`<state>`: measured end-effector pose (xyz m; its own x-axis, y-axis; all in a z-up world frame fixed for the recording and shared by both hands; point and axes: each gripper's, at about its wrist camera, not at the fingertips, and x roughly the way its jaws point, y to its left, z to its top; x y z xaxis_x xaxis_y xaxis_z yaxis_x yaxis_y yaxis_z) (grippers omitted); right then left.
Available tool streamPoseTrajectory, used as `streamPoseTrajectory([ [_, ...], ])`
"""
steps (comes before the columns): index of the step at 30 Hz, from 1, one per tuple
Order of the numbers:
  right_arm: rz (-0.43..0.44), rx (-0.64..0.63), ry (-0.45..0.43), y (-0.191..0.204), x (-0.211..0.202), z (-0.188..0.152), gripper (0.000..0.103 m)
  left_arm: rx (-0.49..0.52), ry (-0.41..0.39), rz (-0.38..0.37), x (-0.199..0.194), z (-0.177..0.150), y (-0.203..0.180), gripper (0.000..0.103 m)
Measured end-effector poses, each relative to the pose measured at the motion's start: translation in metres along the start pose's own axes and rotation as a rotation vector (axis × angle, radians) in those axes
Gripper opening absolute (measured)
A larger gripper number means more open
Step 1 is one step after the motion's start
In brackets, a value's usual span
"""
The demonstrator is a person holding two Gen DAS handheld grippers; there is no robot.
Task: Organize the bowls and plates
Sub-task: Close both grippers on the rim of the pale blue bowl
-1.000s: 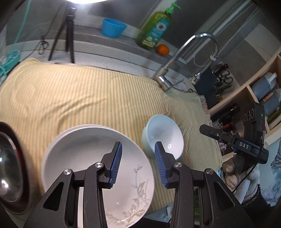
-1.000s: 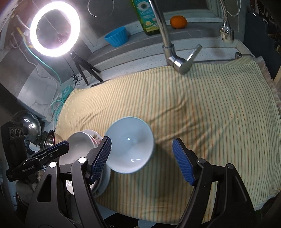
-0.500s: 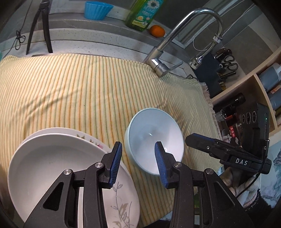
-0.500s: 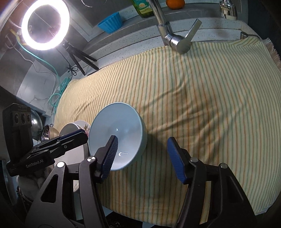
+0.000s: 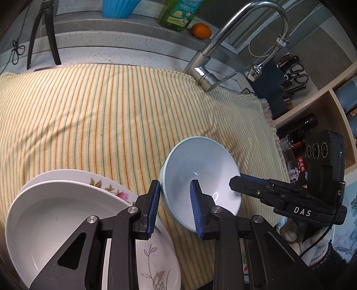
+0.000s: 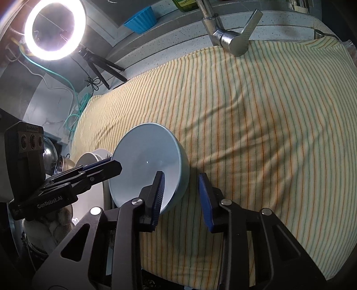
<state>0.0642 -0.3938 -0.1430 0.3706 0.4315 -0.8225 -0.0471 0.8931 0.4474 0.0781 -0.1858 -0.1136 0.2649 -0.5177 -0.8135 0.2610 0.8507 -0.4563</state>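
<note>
A light blue bowl [image 5: 200, 165] [image 6: 145, 160] sits tilted on the striped cloth [image 5: 100, 111], just right of a stack of white plates [image 5: 67, 212]. My left gripper [image 5: 175, 189] straddles the bowl's left rim, one pad against the outer wall and the other inside; its jaws are closing. My right gripper [image 6: 180, 187] straddles the opposite rim with its jaws closing. One of its fingers is inside the bowl, and a strip of cloth shows between the outer pad and the wall. Each gripper also shows in the other's view: right gripper [image 5: 236, 180], left gripper [image 6: 109, 165].
A faucet [image 5: 207, 73] rises at the cloth's far edge, with a blue cup [image 5: 118, 9], a soap bottle and an orange on the ledge behind. A ring light [image 6: 54, 29] on a tripod stands far left. Metal pots [image 6: 50, 154] lie beyond the plates. Shelves [image 5: 312, 116] stand at the right.
My left gripper slid right from over the plates to the bowl's left rim and narrowed. My right gripper dropped to the other rim and its wide jaws closed in around it.
</note>
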Motion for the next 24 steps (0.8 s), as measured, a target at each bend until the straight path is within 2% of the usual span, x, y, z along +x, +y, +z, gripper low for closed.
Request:
streamPoseTrajectory([
  [1,0.001,0.0,0.004,0.0,0.001,0.0,0.021,0.001,0.001,0.002,0.001,0.0,0.0,0.024],
  [6,0.004,-0.003,0.02,0.0,0.007,0.001,0.016,-0.003,0.009,0.001,0.003,0.0,0.002,0.024],
  [15,0.0,0.005,0.022,0.0,0.006,0.004,0.016,-0.003,0.006,-0.002,0.002,0.0,0.0,0.023],
  [24,0.012,-0.006,-0.021,0.012,-0.017,0.008,0.016,-0.001,-0.042,-0.019,-0.019,0.001,-0.005,0.023],
])
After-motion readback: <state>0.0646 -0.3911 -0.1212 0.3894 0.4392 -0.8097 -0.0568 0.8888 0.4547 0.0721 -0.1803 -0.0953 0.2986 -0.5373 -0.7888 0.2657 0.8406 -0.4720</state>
